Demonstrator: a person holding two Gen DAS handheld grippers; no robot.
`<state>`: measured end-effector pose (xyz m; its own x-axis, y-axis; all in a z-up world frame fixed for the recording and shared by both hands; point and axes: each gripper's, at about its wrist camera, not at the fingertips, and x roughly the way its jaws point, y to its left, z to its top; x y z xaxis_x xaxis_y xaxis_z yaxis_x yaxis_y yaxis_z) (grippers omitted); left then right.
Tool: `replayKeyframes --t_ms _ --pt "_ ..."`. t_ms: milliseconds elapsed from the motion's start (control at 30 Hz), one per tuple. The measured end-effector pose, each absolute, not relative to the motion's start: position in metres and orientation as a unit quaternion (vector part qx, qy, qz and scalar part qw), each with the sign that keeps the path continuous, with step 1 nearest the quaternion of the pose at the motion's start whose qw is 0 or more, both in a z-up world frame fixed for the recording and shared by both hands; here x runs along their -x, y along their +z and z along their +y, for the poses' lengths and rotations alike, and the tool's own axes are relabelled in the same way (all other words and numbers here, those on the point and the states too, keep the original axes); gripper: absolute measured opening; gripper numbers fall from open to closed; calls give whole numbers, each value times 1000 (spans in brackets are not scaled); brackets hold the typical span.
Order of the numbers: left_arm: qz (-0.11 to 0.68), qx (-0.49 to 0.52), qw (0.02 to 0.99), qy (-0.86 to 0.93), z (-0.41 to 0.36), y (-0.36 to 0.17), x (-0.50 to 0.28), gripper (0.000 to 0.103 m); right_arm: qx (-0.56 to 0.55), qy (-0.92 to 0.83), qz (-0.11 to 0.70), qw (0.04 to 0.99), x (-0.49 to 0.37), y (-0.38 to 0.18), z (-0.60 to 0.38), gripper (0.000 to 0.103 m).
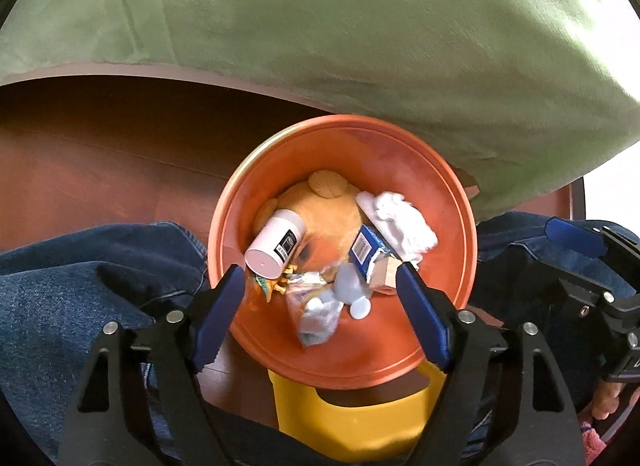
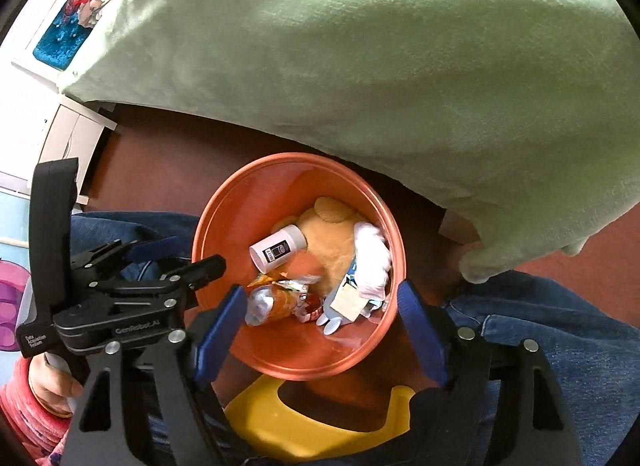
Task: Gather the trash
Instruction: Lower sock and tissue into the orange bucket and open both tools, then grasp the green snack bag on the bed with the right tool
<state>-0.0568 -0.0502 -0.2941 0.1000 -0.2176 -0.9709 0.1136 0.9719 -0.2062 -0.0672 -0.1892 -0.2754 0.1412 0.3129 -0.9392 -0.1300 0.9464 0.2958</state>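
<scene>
An orange bin (image 1: 440,205) (image 2: 240,205) stands on the brown floor, seen from above. Inside lie a white cylindrical container (image 1: 274,248) (image 2: 278,252), a blue carton (image 1: 366,252), crumpled white tissue (image 1: 400,221) (image 2: 374,258), crinkled wrappers (image 1: 316,306) (image 2: 280,298), small white caps (image 1: 360,309) and a tan plush toy (image 1: 332,201) (image 2: 328,225). My left gripper (image 1: 319,268) hangs open over the bin's near side with nothing between its blue pads. My right gripper (image 2: 322,288) is open above the same spot and also holds nothing. The left gripper (image 2: 180,256) shows beside it.
A pale green blanket (image 1: 360,45) (image 2: 400,65) overhangs the bin's far side. Legs in blue jeans (image 1: 60,286) (image 2: 560,330) flank the bin. A yellow plastic piece (image 1: 340,422) (image 2: 280,418) lies under its near rim. A hand in a pink sleeve (image 2: 48,390) holds the left gripper.
</scene>
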Motion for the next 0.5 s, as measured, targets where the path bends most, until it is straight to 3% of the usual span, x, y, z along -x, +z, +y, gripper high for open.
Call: replayKeyframes --t_ms 300,500 --pt "657 39 745 -107 -47 -288 56 76 -76 154 631 756 66 -261 -188 76" --pt "609 49 785 -102 -35 -246 47 76 -85 202 555 802 47 -181 -185 80"
